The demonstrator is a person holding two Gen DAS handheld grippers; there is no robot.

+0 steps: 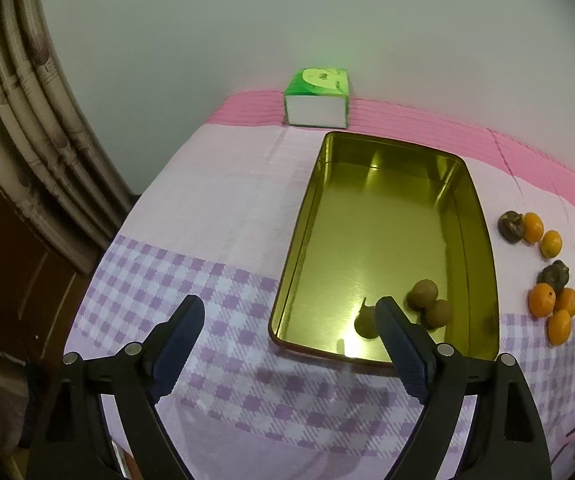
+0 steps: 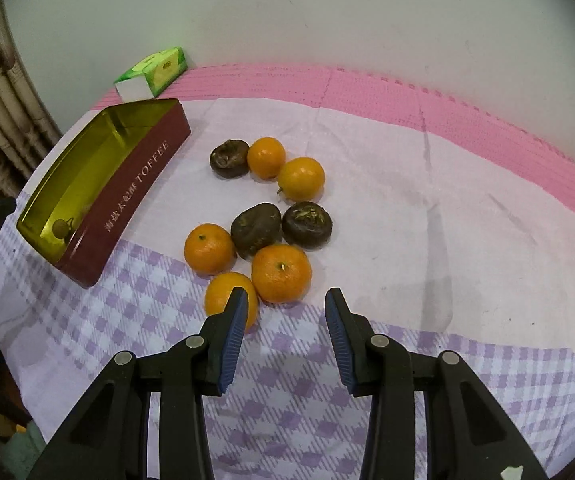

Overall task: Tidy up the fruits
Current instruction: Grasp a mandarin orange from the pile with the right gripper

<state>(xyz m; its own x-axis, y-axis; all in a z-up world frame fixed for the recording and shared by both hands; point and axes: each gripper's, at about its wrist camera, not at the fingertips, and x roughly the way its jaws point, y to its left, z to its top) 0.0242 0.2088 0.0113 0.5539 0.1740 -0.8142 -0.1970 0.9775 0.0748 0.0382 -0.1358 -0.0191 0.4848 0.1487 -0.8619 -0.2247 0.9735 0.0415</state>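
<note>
A gold-lined tin (image 1: 371,216), maroon outside with "TOFFEE" on its wall (image 2: 139,184), lies on the checked cloth. Three small brown round fruits (image 1: 423,294) sit at its near end. My left gripper (image 1: 290,308) hangs open and wide over the tin's near left corner, holding nothing; its right finger partly hides one brown fruit. To the tin's right lie several oranges (image 2: 281,274) mixed with three dark wrinkled fruits (image 2: 255,230). My right gripper (image 2: 286,294) stands open just short of the nearest oranges, with only cloth between its fingers. Its left finger (image 2: 235,312) overlaps one orange (image 2: 223,296).
A green tissue pack (image 1: 317,100) (image 2: 153,72) stands at the back by the wall, behind the tin. A curtain (image 1: 27,152) hangs at the left past the table's edge. A pink mat (image 2: 407,96) shows along the far side under the cloth.
</note>
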